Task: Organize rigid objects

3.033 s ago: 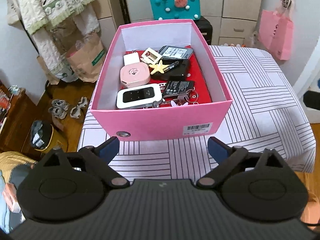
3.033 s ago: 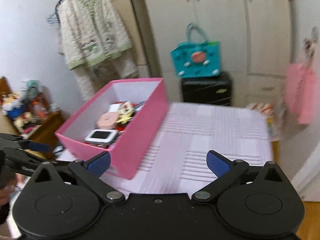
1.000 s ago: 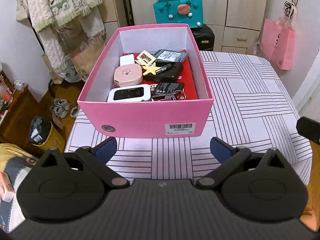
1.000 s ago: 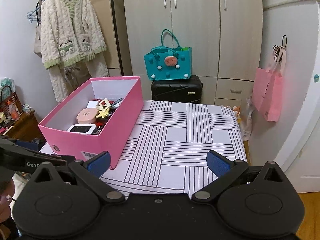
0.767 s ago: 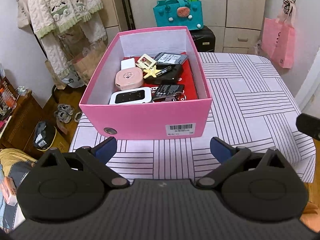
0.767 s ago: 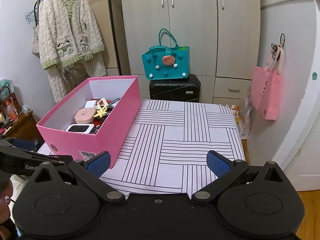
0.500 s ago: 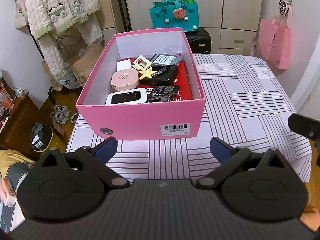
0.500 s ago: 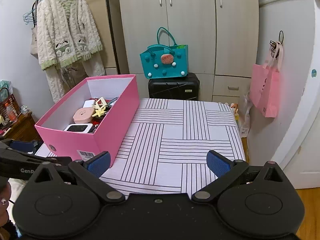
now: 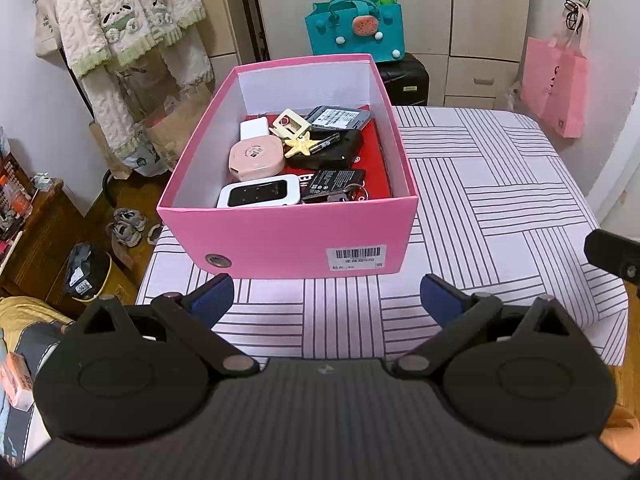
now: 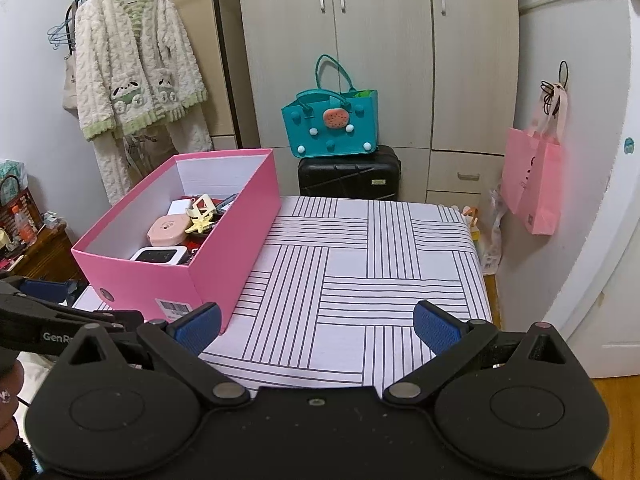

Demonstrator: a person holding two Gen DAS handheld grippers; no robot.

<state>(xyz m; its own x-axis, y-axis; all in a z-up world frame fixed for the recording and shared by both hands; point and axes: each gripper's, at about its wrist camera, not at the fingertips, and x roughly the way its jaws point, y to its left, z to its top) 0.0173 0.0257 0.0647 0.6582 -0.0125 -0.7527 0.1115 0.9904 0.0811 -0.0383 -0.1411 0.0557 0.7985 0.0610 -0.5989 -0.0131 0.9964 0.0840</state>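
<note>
A pink box (image 9: 288, 236) stands on the left part of a table (image 9: 500, 200) that is covered with a white cloth with dark line patterns. The box is open on top and holds many small rigid things in a heap: a white device with a dark screen (image 9: 260, 195) near the front wall, a round pink case (image 9: 256, 154) behind it, a yellow star (image 9: 301, 145) that lies on a black case (image 9: 340, 148), a cream tag (image 9: 290, 122), a white block (image 9: 254, 128), two dark batteries with labels (image 9: 334, 182) and a key ring (image 9: 354, 193) at the front. The left gripper (image 9: 326, 294) hangs over the near edge of the table, just in front of the box, and its blue fingers (image 9: 212, 294) are spread wide with nothing between them. The right gripper (image 10: 316, 326) is over the bare right part of the cloth, well apart from the box contents; its fingers (image 10: 434, 326) are also spread wide and hold nothing. Behind the table there is a teal bag (image 10: 330, 124) on a black suitcase (image 10: 348, 172), and a pink bag (image 10: 534, 182) hangs on the wall at the right.
</note>
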